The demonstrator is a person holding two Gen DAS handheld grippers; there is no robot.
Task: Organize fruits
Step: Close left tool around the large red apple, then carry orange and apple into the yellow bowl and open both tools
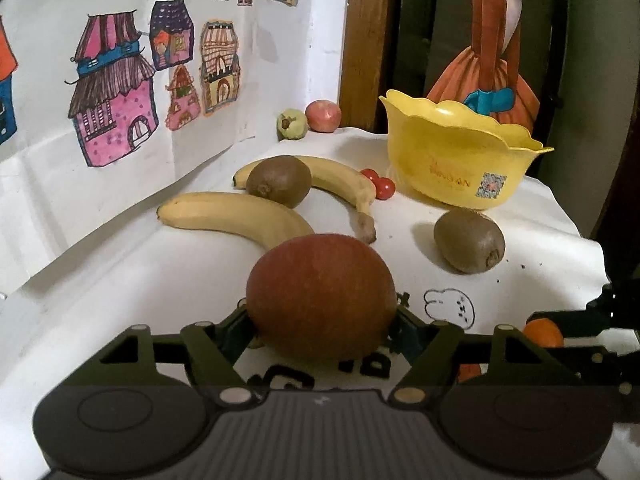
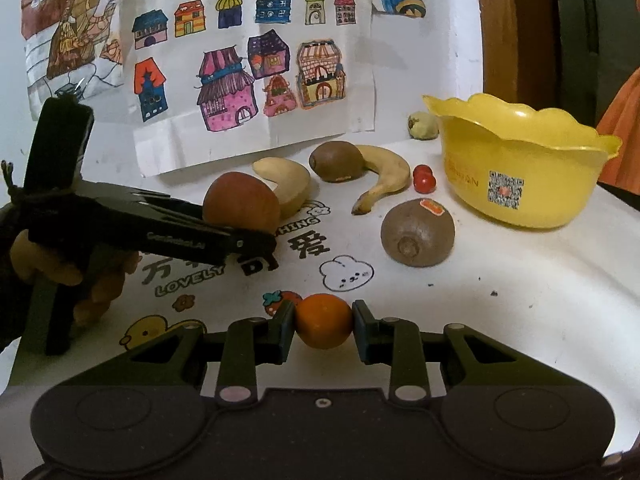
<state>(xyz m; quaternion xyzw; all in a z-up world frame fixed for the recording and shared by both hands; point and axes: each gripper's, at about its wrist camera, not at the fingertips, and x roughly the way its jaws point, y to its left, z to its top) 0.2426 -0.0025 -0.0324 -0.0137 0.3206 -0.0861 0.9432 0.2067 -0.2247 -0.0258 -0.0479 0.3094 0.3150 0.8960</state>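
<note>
Left hand-held gripper (image 1: 322, 316) clamps red apple (image 1: 320, 296); right hand-held gripper (image 2: 324, 322) pinches orange (image 2: 324, 320), barely visible from left wrist.

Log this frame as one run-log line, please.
left gripper: shut on large red apple | right gripper: shut on small orange citrus fruit | scalloped yellow plastic bowl: no fruit seen inside

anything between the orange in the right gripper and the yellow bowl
One kiwi lies on the cloth roughly between the orange, held in the right gripper, and the yellow bowl; lifting over it should clear.
</note>
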